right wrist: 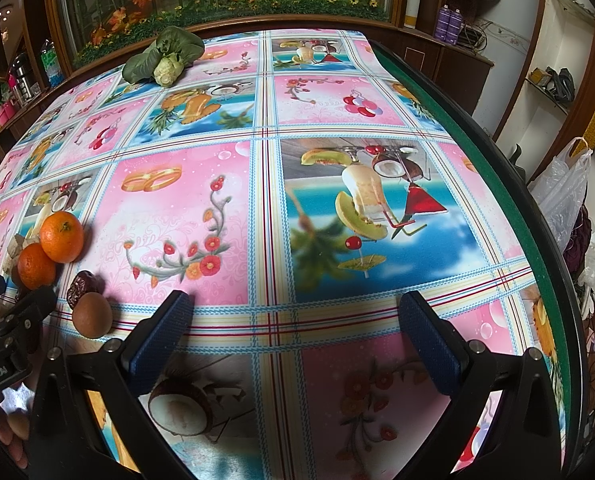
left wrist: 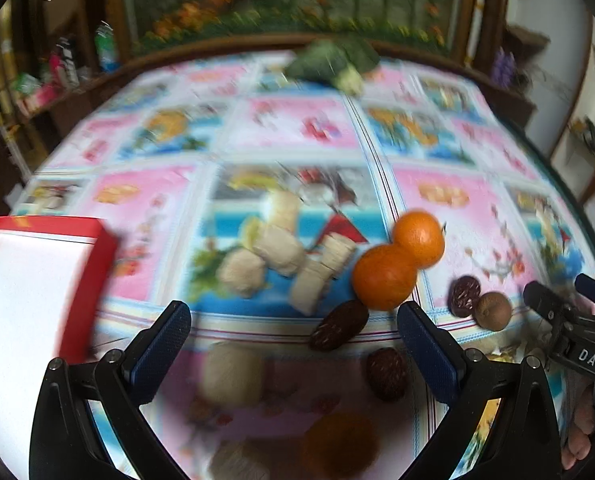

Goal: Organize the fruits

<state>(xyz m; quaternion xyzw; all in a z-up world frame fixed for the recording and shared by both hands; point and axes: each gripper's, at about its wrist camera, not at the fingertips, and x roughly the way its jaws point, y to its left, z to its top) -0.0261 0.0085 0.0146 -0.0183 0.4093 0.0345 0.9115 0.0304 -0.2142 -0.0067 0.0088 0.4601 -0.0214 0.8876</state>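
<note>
The left tool (left wrist: 293,318) hangs over the table (right wrist: 377,320) with its two blue-padded fingers spread wide and nothing between them. Just ahead of its right finger lie two oranges (left wrist: 401,260), touching each other, the nearer one just beyond the fingertip. A dark date (left wrist: 339,326) lies between the fingertips, closer to the right one, touching the nearer orange's lower edge, and a second date (left wrist: 387,374) lies just inside the right finger. Pale cut pieces (left wrist: 281,248), too blurred to name, are heaped ahead of the gap between the fingers, left of the oranges. A red box (left wrist: 85,280) with a white inside stands at the left, beside the left finger. To the right of the oranges, a third date (left wrist: 464,296) touches a small round brown fruit (left wrist: 493,311).

The right tool (right wrist: 295,316) is also open and empty, over a bare patch of the flowered tablecloth (right wrist: 177,208). All the fruit lies well to its left: the brown fruit sits just left of its left finger, the oranges farther off beyond it. A leafy green vegetable (right wrist: 165,54) lies near the table's far edge, well apart from both tools. The right edge of the table shows a green rim (right wrist: 509,184).
</note>
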